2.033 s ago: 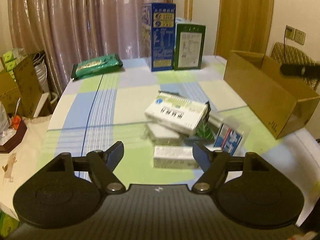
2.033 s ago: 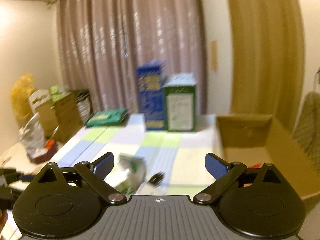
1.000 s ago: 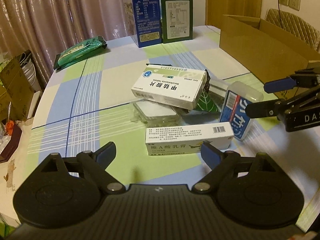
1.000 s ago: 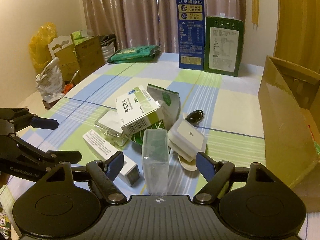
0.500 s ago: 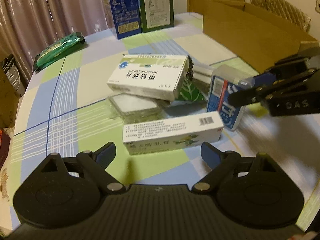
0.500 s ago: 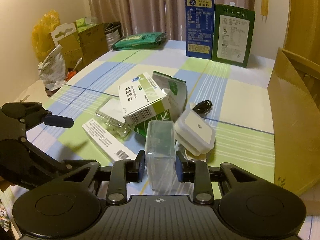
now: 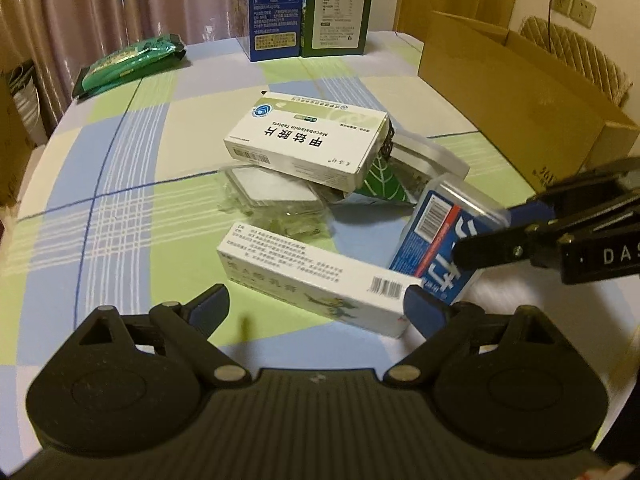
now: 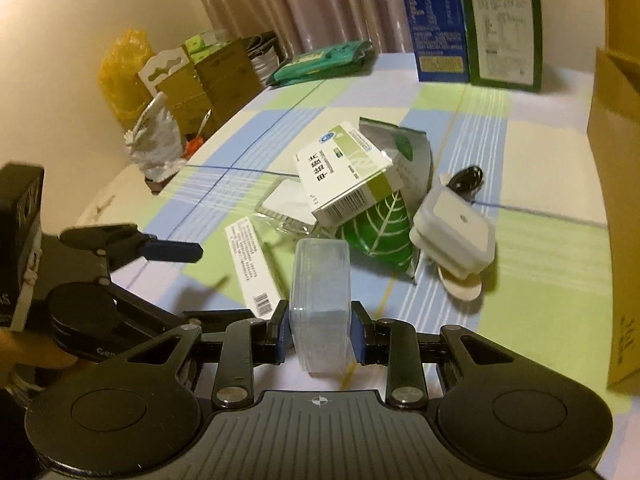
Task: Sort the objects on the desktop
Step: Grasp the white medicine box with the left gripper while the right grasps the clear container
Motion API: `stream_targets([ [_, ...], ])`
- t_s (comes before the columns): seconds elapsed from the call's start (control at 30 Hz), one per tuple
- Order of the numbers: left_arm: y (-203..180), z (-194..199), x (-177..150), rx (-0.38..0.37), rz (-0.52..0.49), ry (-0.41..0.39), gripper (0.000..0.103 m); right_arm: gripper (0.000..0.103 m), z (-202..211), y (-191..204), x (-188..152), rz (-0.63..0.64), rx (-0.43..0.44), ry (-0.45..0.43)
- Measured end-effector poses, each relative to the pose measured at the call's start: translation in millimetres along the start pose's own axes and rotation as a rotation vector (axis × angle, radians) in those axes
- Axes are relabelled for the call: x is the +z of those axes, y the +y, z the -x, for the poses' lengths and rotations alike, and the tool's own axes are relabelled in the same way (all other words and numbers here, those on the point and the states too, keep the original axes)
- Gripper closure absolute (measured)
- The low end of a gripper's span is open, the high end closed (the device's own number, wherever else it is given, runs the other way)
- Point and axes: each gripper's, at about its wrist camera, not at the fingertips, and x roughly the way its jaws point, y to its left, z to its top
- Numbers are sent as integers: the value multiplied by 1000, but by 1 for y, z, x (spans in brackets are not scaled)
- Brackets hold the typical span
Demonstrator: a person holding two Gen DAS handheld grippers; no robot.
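Right gripper (image 8: 319, 338): pinching clear case (image 8: 320, 300), near table (image 8: 540, 264) edge. Left gripper (image 7: 316, 306): gaping wide, holding nothing, hovering over long box (image 7: 312, 280).

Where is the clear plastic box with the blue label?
The clear plastic box is clamped in the right hand-held gripper, beside the long white carton.

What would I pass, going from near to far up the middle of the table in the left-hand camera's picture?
Long white carton → clear plastic packet → white medicine box → tall blue box standing at the far edge.
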Motion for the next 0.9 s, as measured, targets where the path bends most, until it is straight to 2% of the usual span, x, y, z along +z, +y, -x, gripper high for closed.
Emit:
stream_targets([
  [0.27, 3, 0, 0, 38, 39, -20, 11, 76, -1, 2, -2, -24, 90, 46],
  [0.33, 6, -1, 0, 52, 66, -28, 11, 76, 0, 2, -2, -25, 71, 37],
  [0.43, 8, -5, 1, 72, 91, -31, 14, 76, 5, 6, -2, 49, -51, -4],
  [0.5, 7, -8, 1, 73, 88, -17, 21, 76, 7, 6, -3, 81, -113, -20],
  [0.57, 4, -11, 0, 76, 72, -5, 34, 76, 8, 4, -4, 81, -136, -26],
  [0.6, 2, -12, 0, 79, 60, -3, 37, 76, 9, 3, -4, 77, -140, -29],
  [0.67, -1, -14, -2, 90, 28, 4, 52, 76, 8, 2, -4, 80, -147, -31],
  [0.83, -6, -11, -8, 117, -7, 34, 72, 76, 7, 4, -3, 85, -151, -29],
  [0.87, -7, -9, -9, 111, -10, 40, 81, 76, 7, 4, -4, 83, -152, -29],
  [0.9, -9, -6, -11, 99, -12, 45, 82, 76, 6, 5, -4, 82, -153, -29],
])
